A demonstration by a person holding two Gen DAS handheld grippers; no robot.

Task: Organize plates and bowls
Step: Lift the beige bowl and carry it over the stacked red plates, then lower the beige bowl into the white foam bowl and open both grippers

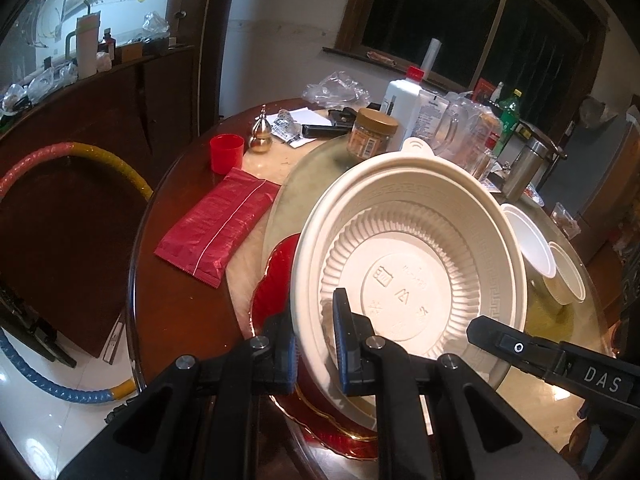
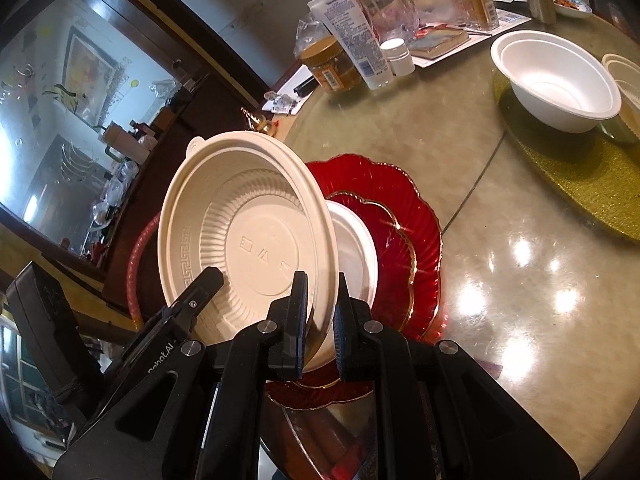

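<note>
A cream ribbed plastic bowl (image 1: 416, 264) is held tilted on edge above red scalloped plates with gold rims (image 1: 276, 280). My left gripper (image 1: 316, 344) is shut on the bowl's rim at one side. My right gripper (image 2: 320, 320) is shut on the same bowl (image 2: 244, 236) at the opposite rim; its tip also shows in the left wrist view (image 1: 492, 332). Under the bowl a white dish (image 2: 356, 248) sits on the stacked red plates (image 2: 400, 232). A white bowl (image 2: 556, 80) and a cream ribbed cup (image 2: 624, 76) stand on a gold mat (image 2: 580, 176).
The round table has a glass turntable (image 2: 500, 280). At its far side stand a jar (image 1: 370, 132), a white bottle (image 1: 402, 104), a clear jug (image 2: 384, 0), a red cup (image 1: 226, 152) and a red packet (image 1: 218, 224). A hoop (image 1: 48, 160) leans at the left.
</note>
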